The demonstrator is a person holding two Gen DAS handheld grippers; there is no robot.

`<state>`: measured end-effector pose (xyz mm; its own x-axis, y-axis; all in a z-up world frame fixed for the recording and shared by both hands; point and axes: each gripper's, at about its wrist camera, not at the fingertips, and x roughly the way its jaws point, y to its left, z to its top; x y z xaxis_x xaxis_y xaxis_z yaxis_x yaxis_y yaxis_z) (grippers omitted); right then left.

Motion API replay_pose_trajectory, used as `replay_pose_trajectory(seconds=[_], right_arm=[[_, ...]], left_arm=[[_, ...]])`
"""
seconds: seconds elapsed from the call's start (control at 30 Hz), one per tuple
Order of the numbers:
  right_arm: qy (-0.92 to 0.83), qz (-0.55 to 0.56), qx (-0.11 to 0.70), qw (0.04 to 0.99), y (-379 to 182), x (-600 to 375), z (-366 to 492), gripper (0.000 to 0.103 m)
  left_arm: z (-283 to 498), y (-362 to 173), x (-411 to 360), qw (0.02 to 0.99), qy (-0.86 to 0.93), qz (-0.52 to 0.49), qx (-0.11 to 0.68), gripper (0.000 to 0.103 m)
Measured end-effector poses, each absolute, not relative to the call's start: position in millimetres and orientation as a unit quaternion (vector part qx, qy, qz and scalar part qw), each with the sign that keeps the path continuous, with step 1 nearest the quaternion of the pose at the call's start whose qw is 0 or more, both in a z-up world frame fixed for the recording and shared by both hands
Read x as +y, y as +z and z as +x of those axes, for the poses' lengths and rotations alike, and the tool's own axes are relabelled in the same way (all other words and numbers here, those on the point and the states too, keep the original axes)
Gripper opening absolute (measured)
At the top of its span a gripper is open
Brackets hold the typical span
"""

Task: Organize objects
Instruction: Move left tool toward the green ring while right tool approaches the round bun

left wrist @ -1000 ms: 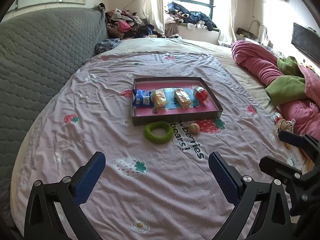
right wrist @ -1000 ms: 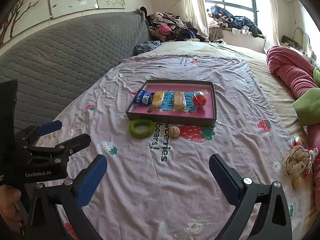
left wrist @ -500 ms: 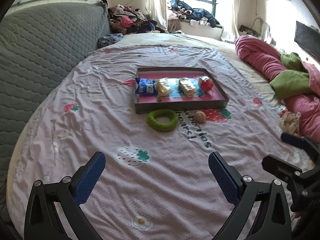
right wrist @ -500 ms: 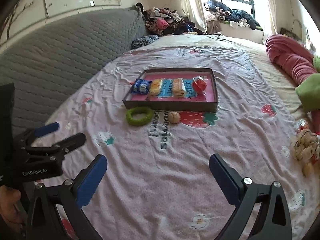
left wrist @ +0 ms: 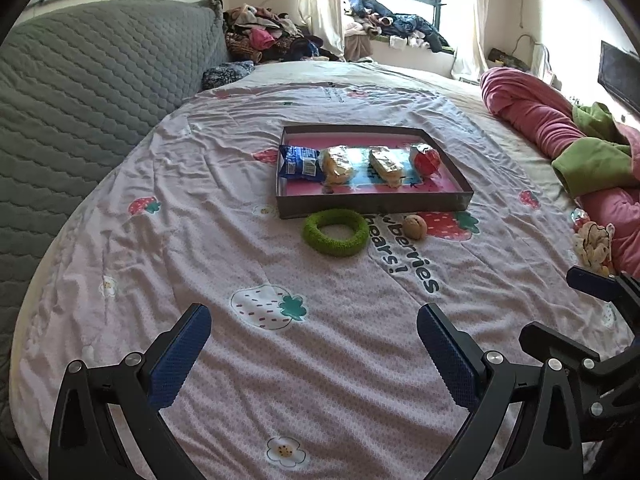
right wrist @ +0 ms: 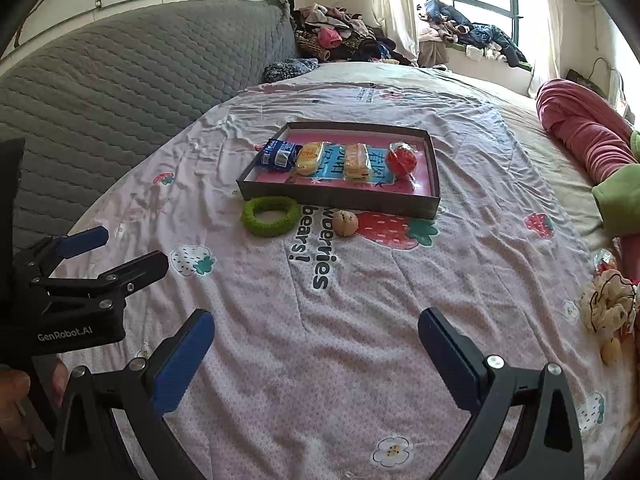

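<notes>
Two black grippers with blue-padded fingers hang over a bed spread with a pink strawberry-print sheet (left wrist: 224, 264), both spread wide and holding nothing. The left gripper (left wrist: 314, 344) fills the bottom of its own view, and shows again at the left edge of the right wrist view (right wrist: 116, 248), where a bit of the person's hand (right wrist: 16, 392) appears at the lower left. The right gripper (right wrist: 316, 344) takes up the bottom of its frame and pokes in at the right edge of the left wrist view (left wrist: 560, 304).

Near the middle of both frames lies a shallow dark cardboard tray with a pink floor (left wrist: 376, 202). Inside it, in a row from left to right: a blue snack packet (left wrist: 300, 162), two clear-wrapped yellow cakes (left wrist: 338, 164) (left wrist: 386, 162), and a red round wrapped item (left wrist: 426, 160). Just below the tray's front wall, on the sheet, rest a green fuzzy ring (left wrist: 336, 232) and, to its right, a small tan walnut-like ball (left wrist: 415, 226), well apart from both grippers.

At the right of the frames sit a rolled pink and green quilt (left wrist: 560, 128) and a small cream plush toy (left wrist: 594, 240). A grey quilted headboard (left wrist: 80, 92) fills the upper left.
</notes>
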<state>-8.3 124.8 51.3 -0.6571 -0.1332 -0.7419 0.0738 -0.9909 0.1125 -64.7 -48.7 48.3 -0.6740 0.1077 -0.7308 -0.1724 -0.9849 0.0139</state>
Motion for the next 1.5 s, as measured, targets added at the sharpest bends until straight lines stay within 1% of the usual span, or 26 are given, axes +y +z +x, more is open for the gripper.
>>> replay_pose_trajectory(seconds=[0.57, 1.17, 1.5], right_arm=[[-0.905, 0.421, -0.032, 0.044, 32.4, 128.2, -33.8, 0.103], [-0.899, 0.434, -0.044, 0.037, 12.9, 137.8, -65.2, 0.103], [-0.898, 0.438, -0.035, 0.033, 4.9, 138.5, -83.8, 0.103]], left_arm=[[-91.3, 25.8, -43.3, 0.089, 0.905, -0.414, 0.039, 0.102], [-122.8, 8.7, -37.7, 0.098, 0.902, -0.42, 0.032, 0.102], [-144.3, -0.3, -35.5, 0.105, 0.899, -0.425, 0.024, 0.102]])
